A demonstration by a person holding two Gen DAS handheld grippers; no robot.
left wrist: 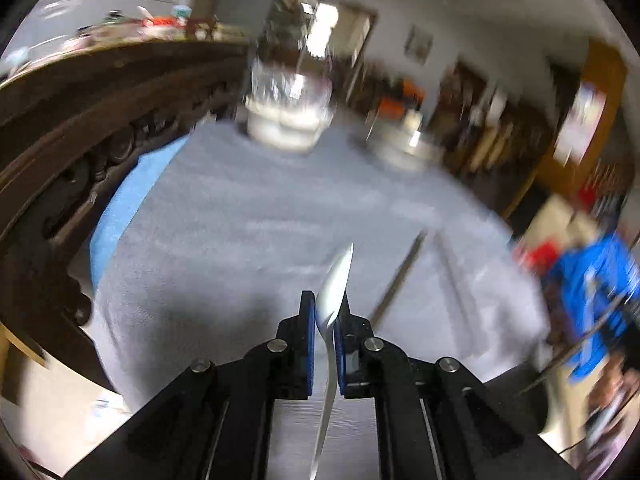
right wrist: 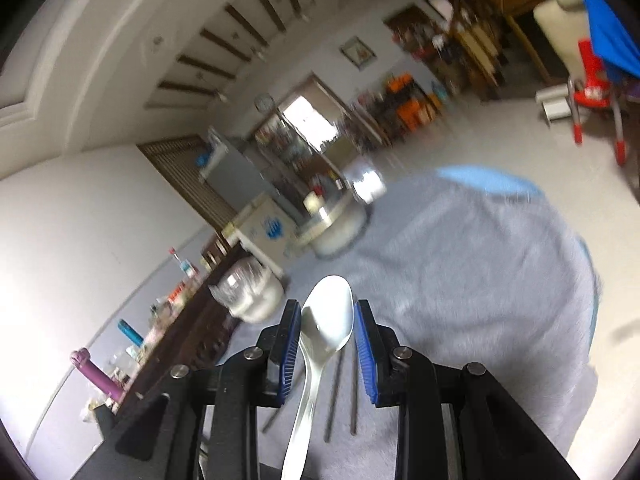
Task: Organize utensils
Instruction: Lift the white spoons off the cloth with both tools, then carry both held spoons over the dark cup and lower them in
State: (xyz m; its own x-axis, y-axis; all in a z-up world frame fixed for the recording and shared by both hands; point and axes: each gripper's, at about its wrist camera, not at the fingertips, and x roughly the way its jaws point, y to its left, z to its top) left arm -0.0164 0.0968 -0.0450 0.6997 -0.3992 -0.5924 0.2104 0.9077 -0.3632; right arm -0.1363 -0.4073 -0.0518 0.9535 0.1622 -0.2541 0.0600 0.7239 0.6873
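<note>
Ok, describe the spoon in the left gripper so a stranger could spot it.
Find the grey cloth over the table, then the left gripper above its near edge. The spoon is pinched edge-on between the blue pads, bowl forward. Unlike the dark chopsticks lying on the cloth, it is shiny and held.

Our left gripper [left wrist: 324, 320] is matte black, built of angular linkage arms joined by round silver pins, and its fingers [left wrist: 307, 344] carry ribbed blue pads on their inner faces. Our right gripper [right wrist: 327, 340] has the same black frame, silver pivot pins and blue ribbed pads [right wrist: 365, 356].
</note>
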